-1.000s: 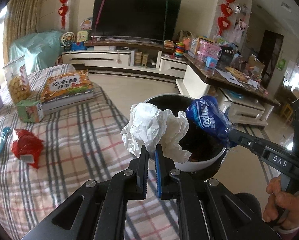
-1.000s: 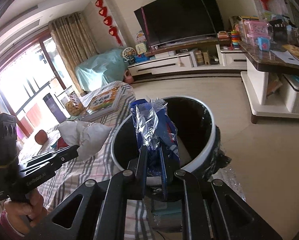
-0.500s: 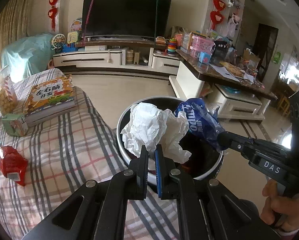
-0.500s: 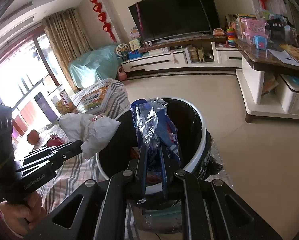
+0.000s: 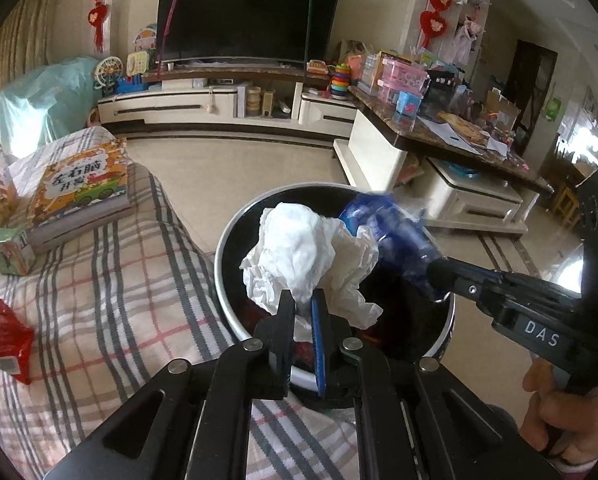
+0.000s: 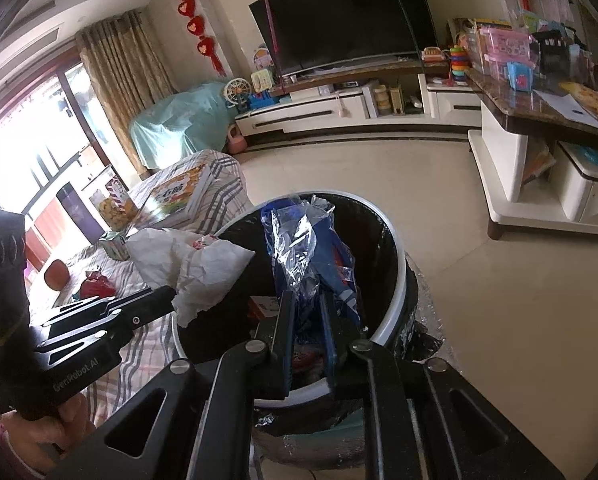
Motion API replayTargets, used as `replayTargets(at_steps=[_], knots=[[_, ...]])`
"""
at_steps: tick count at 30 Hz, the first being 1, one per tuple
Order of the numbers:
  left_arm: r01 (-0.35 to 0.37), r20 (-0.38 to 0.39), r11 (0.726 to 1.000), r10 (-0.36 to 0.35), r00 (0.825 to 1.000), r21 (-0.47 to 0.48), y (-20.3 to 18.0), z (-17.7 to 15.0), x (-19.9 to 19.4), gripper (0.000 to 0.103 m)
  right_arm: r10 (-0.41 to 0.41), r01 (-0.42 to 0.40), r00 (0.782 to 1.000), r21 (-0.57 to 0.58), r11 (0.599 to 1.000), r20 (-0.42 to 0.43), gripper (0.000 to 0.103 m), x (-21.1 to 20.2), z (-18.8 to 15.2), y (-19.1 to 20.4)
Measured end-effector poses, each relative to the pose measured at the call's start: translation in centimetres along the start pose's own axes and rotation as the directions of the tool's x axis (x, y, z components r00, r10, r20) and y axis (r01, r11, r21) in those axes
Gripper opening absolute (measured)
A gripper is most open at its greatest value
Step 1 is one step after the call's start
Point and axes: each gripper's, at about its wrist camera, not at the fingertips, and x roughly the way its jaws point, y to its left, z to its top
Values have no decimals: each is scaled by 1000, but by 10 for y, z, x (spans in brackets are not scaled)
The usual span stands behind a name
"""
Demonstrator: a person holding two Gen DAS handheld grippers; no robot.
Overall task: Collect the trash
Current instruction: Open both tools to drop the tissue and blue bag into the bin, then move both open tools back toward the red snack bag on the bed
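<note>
Two hand-held grippers are shown above a round trash bin [image 5: 229, 248] with a white rim and dark liner, standing beside a surface covered in a plaid cloth [image 5: 111, 280]. The left gripper [image 5: 302, 300] is seen with crumpled white paper [image 5: 299, 256] between its fingers; its jaws are opening, yet the paper is still pinched at its lower edge and held over the bin mouth. The right gripper [image 6: 306, 300] is shown with a blue wrapper [image 6: 319, 252] of shiny foil standing between its fingers above the bin; its jaws are likewise opening, and the wrapper remains pressed between them. Other rubbish is visible inside the bin. On the cloth lie a red wrapper [image 5: 5, 344], a small green carton [image 5: 9, 246] and a picture book [image 5: 81, 184].
</note>
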Motion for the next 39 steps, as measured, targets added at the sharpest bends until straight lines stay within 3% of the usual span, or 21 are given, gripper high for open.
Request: replayTargets(at_steps=[4,7,10,11,15,19,33,39], knots=[[-6,8,1000,6,1000,-14,1,1,0,24,0,0,1000,15,1000,-6,18,2,1,-3],[-7,14,1000,7,1000,-22,3,-2,-3,27,-5,5,1000,19,1000,8,28,-3,0,-4],[-11,24,999,12,1000,-39,6,-10,-9,37,-2,2,1000,23,1000,24,36,-8,-1,-4],[-14,27,999,15,1000,-49,8,-14,-12,44,-2,2,1000,24,1000,28,45,-10,-1,-3],[-30,33,997,32,999,-77,17,-30,-26,46,9,-10,999,24,1000,54,70,-17,-3,5],[-47,40,992,52,998,-117,29,-47,-43,52,30,-31,997,17,999,67,82,-22,-7,17],[-145,38,956,160,986,-253,59,-94,-103,66,115,-115,991,-8,993,66,90,-24,-24,63],[-177,36,943,195,980,-281,72,-111,-126,67,153,-152,987,-30,988,53,92,-19,-31,84]])
